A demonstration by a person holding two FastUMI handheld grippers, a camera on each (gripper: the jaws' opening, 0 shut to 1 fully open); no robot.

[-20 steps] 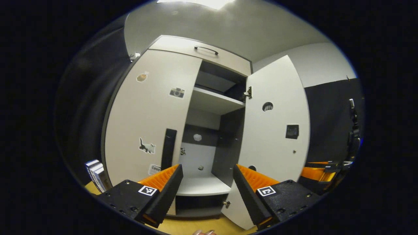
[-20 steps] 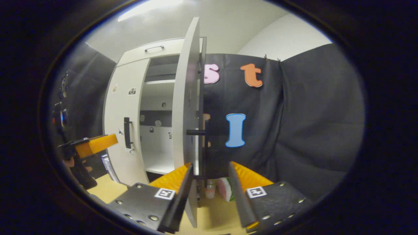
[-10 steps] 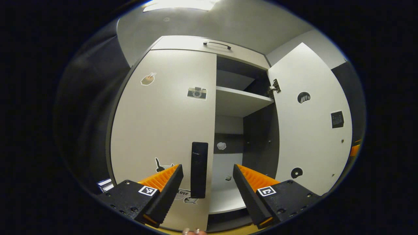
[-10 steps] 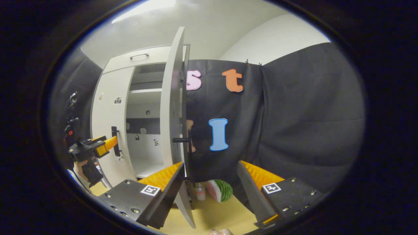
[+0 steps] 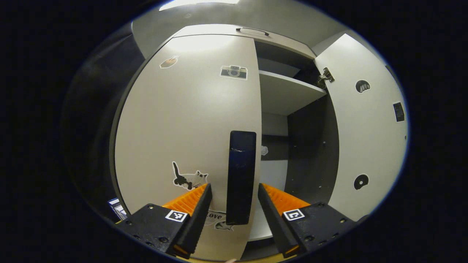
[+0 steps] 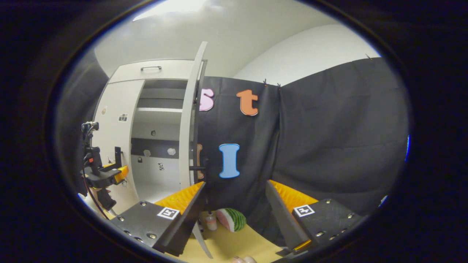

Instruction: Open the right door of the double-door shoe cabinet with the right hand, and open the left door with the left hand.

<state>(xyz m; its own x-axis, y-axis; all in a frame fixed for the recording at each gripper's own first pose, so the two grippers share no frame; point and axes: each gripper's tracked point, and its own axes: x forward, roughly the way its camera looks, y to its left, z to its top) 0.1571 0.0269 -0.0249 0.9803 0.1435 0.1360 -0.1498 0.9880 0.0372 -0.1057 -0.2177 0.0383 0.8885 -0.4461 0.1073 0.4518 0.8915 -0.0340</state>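
Observation:
The white shoe cabinet's left door (image 5: 190, 109) is closed, with stickers on it and a black vertical handle (image 5: 240, 177). My left gripper (image 5: 234, 188) is open, one finger on each side of that handle's lower part, with a gap on the left side. The right door (image 5: 365, 138) stands swung open, baring the shelves (image 5: 289, 95). In the right gripper view, that door (image 6: 186, 138) is edge-on with its handle (image 6: 199, 168) just past my open right gripper (image 6: 236, 184), which holds nothing. The left gripper (image 6: 106, 177) shows there at the left door's handle (image 6: 117, 155).
A toy watermelon slice (image 6: 229, 219) and a small bottle (image 6: 210, 221) lie on the yellow floor (image 6: 248, 244) behind the open door, against the black cloth wall (image 6: 329, 146). A drawer with a handle (image 5: 252, 30) tops the cabinet.
My left gripper has closed in on the left door until its fingers flank the handle. My right gripper has drawn back from the right door's handle, and the door stays open.

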